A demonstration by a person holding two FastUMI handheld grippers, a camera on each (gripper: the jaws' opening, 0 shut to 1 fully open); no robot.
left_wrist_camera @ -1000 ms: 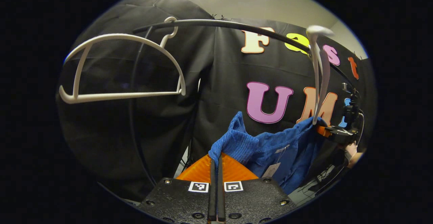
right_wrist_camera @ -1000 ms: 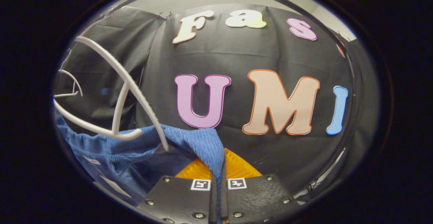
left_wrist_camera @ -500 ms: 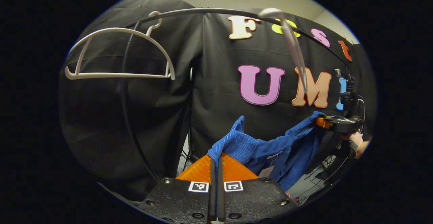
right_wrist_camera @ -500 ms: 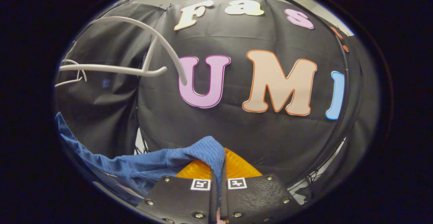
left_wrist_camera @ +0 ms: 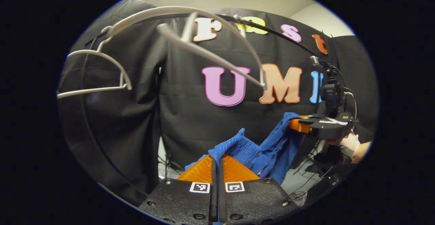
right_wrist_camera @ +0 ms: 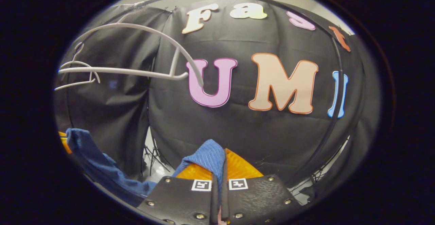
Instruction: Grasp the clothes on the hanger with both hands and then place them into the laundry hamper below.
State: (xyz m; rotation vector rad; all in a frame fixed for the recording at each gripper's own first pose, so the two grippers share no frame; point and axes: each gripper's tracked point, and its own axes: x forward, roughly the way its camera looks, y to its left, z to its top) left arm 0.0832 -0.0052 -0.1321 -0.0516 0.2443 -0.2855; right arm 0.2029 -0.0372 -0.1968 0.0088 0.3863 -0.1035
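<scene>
A blue ribbed garment hangs slack between my two grippers, off the hangers. My left gripper is shut on one bunched corner of it. In the left gripper view, my right gripper, held by a hand, grips the other end at the right. In the right gripper view, my right gripper is shut on a fold of the garment, and the cloth droops left to the left gripper at the edge. A bare white hanger swings on the black rail above.
A second bare white hanger hangs further left on the rail; both hangers appear at upper left in the right gripper view, the near one. Stand legs and cables lie on the grey floor below.
Both grippers have come down and closer together with the garment, which now sags more. The freed hanger has swung up and leftward on the rail.
</scene>
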